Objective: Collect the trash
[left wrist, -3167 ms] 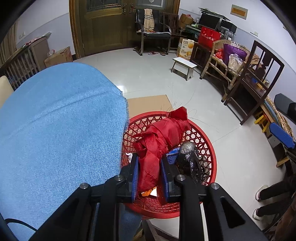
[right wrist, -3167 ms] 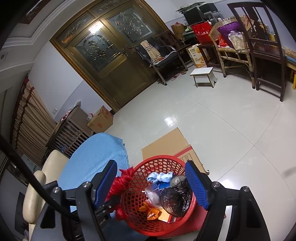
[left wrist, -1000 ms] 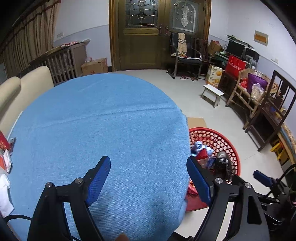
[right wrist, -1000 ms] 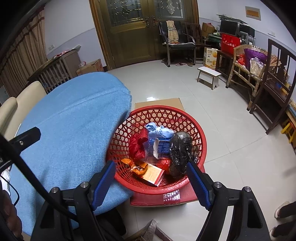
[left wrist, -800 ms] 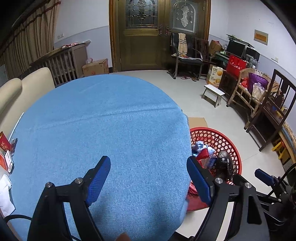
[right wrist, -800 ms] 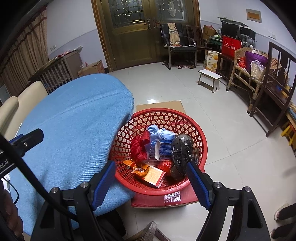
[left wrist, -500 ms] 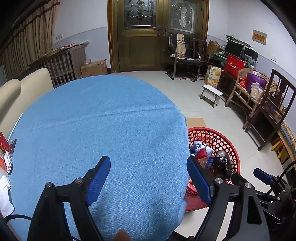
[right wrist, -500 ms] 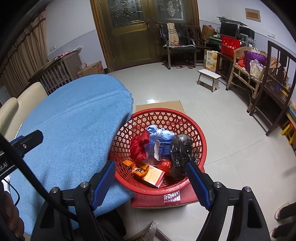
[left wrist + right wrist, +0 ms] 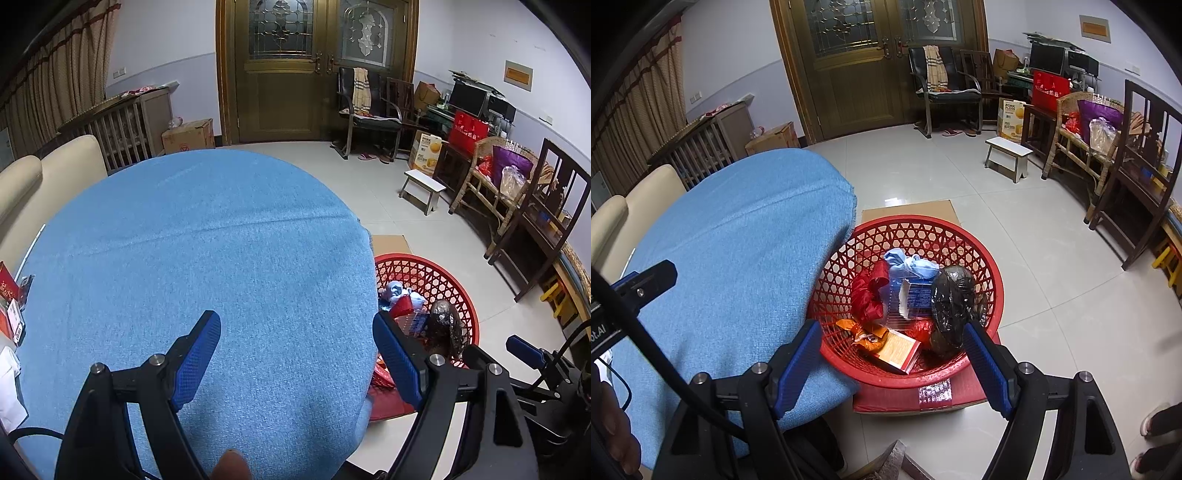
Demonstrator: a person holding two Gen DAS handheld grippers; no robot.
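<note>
The left gripper (image 9: 295, 343) sits low in the left wrist view with its blue pads spread wide and nothing between them, angled down over the blue tablecloth (image 9: 207, 258), which fills the middle of that frame and looks bare; only a few red and white items (image 9: 11, 306) show at the far left edge, too cropped to identify. The right gripper (image 9: 892, 354) is likewise spread wide and empty, held at the bottom of the right wrist view so that its fingers frame the red basket (image 9: 960, 236), which reads as a rest pose above the drop spot rather than a reach for anything. The basket stands on the floor just beside the table's edge, on a flat red box (image 9: 967, 395) with a sheet of cardboard (image 9: 912, 210) showing behind it, probably placed there so that rubbish can go straight off the table into it. The collected trash lies in the centre of the right wrist frame, inside the basket: a crumpled red bag (image 9: 868, 295) on the left, a light blue wad (image 9: 912, 264) at the back, a clear wrapper with blue print (image 9: 908, 299) in the middle, a bulging dark plastic bundle (image 9: 951, 299) on the right, and an orange wrapper (image 9: 866, 336) beside a flat orange carton (image 9: 899, 349) at the front. Judging by the bare cloth, the task looks close to done.
</note>
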